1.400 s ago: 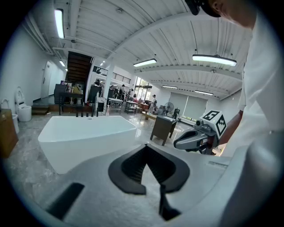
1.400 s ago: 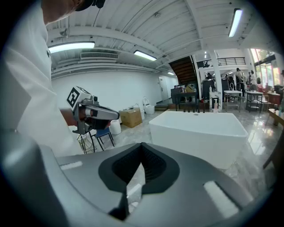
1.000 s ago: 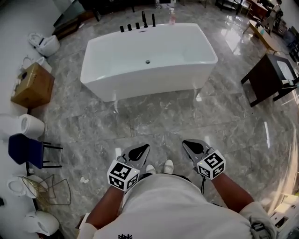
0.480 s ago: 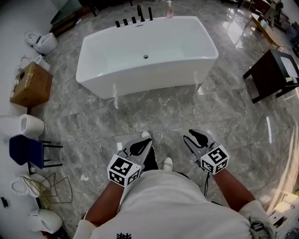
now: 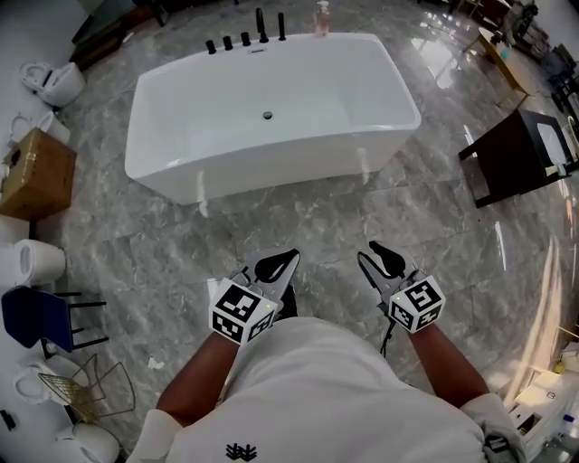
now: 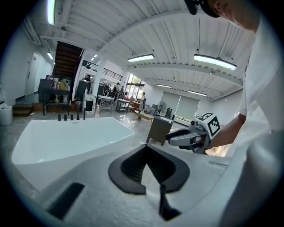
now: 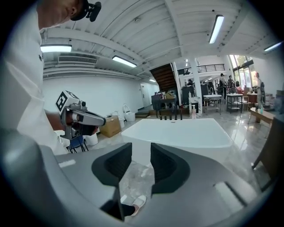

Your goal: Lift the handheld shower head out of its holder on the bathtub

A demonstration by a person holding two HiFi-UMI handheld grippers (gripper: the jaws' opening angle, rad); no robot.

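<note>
Since a second ago we have walked nearer the white bathtub [image 5: 271, 136], which now fills more of the head view, and both grippers have come forward with us. Our left gripper [image 5: 279, 266] hangs low before our body over the grey marble floor [image 5: 344, 217], its fingers meeting at the tips with nothing held. Our right gripper [image 5: 382, 260] rides beside it, well apart; its fingers are opening, with a narrow gap through which only floor and our shoe [image 7: 138, 202] show. Neither gripper is near the tub. On the tub's far rim stands a row of black tap fittings [image 5: 228, 42]; the handheld shower head [image 5: 281, 25] looks to be the tall piece at the row's right end, upright in its holder, though it is too small to be sure. A pink soap bottle [image 5: 322, 18] stands just beside the row, and a dark wooden table [image 5: 511, 158] stands right of the tub
</note>
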